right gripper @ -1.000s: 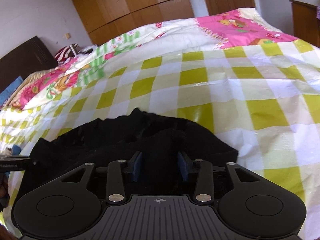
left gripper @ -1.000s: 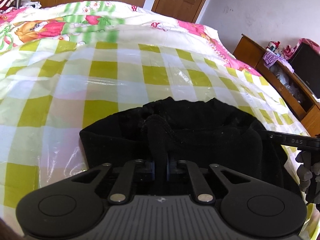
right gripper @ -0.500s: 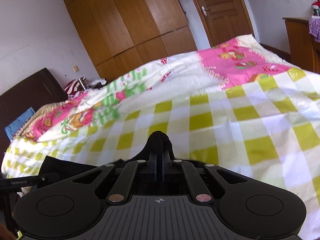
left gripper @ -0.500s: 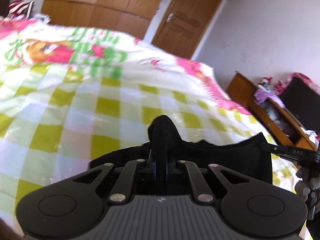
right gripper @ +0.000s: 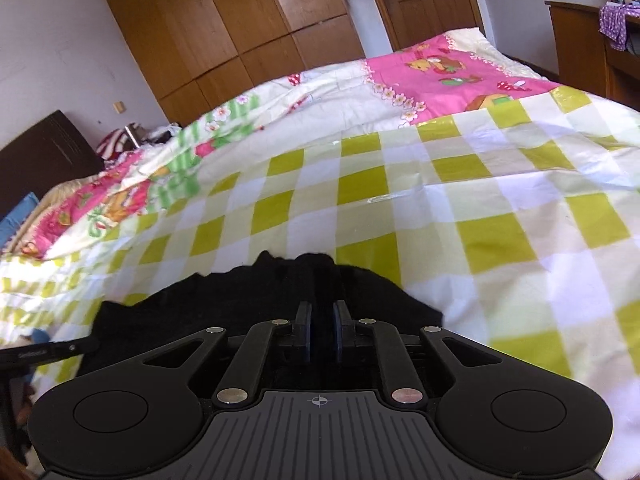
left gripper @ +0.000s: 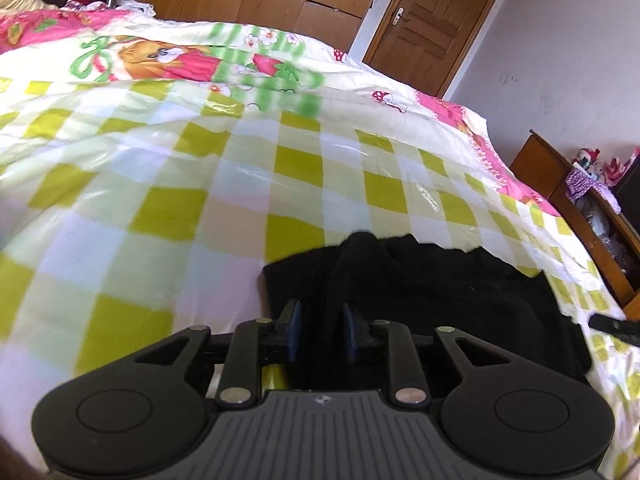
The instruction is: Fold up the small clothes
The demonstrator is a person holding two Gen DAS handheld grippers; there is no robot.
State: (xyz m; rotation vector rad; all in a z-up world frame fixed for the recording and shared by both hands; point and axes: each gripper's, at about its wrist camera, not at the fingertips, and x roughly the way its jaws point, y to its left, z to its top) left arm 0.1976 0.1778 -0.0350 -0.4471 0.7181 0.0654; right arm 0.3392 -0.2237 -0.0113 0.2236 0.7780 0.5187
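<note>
A small black garment (left gripper: 440, 292) lies on the yellow-checked bed cover (left gripper: 160, 208). My left gripper (left gripper: 320, 334) sits over its near left part. Its jaws stand partly apart, with a ridge of the black cloth still between them. In the right wrist view the garment (right gripper: 248, 296) lies under my right gripper (right gripper: 322, 332). Those jaws are narrowly apart, with black cloth in the gap. The cloth hides the fingertips of both grippers.
The bed carries a pink and green cartoon quilt (left gripper: 168, 56) beyond the checked cover. A wooden cabinet (left gripper: 580, 216) with clutter stands right of the bed. A wardrobe (right gripper: 224, 28) and a door (left gripper: 436, 20) stand behind. The other gripper's tip shows at the edges (left gripper: 612, 324) (right gripper: 44, 354).
Both grippers lifted the garment edge, carried it forward and came down again. Both jaws, pinched tight half a second ago, have since opened, the left more than the right.
</note>
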